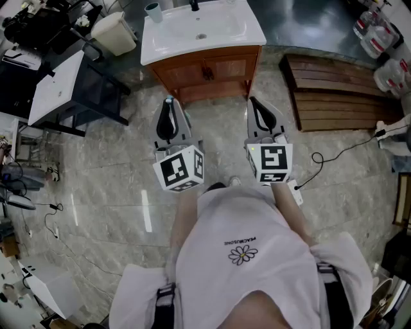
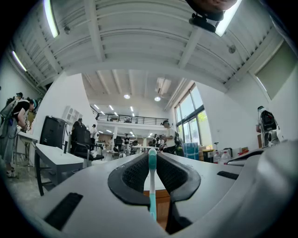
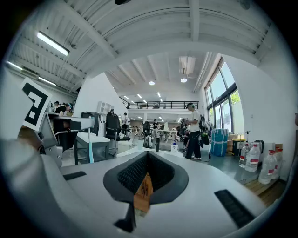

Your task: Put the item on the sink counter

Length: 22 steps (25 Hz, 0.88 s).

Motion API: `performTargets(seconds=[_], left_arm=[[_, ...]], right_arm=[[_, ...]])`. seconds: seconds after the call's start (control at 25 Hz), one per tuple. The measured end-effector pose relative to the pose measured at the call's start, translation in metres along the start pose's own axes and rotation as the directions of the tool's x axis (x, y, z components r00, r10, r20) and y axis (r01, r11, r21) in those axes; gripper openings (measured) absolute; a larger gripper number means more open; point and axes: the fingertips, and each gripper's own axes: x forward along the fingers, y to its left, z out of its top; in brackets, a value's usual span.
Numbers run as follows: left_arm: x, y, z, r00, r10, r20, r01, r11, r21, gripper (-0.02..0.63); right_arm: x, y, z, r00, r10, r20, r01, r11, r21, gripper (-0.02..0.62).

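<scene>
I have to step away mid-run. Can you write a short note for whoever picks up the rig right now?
Left claw: shut on the toothbrush.
Right claw: shut, nothing in it.
Sink counter: ahead of both claws, not yet reached. A cup stands at its back left corner.
Done: the toothbrush is in the grip.
Left: bring it forward over the counter, lay it on a bare part, then open the left claw.
</scene>
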Motion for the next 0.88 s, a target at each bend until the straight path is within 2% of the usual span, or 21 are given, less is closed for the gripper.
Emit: performTargets(seconds=[0.24,0.48,0.64,0.8,0.88], left_arm=[[0.004,-0.003,0.003,1.000,-0.001,0.023,0.002,1.000,-0.020,0.061],[0.020,-0.012,0.016,0.995,-0.028,0.093,0.034,0.998,-0.057,0.061],[0.031,-0.015,0.028,0.989,-0.051,0.135,0.062,0.995,-0.083,0.061],[0.044,-0.019,0.041,0.985,-0.083,0.148,0.088,0.996,-0.022,0.061],[0.049,-0.018,0.045,0.985,-0.070,0.157,0.069,0.998,0.011,0.061]], right_arm=[[0.001,0.000,0.003,1.000,0.015,0.016,-0.015,1.000,-0.006,0.011],[0.000,0.000,0.009,0.999,0.035,0.017,-0.035,0.999,-0.013,0.011],[0.001,-0.010,0.019,0.998,0.040,0.051,-0.041,0.999,0.018,0.011],[0.001,-0.008,0.024,0.996,0.035,0.079,-0.038,0.999,0.036,0.011],[0.005,-0.007,0.026,0.996,0.032,0.088,-0.036,0.998,0.047,0.011]])
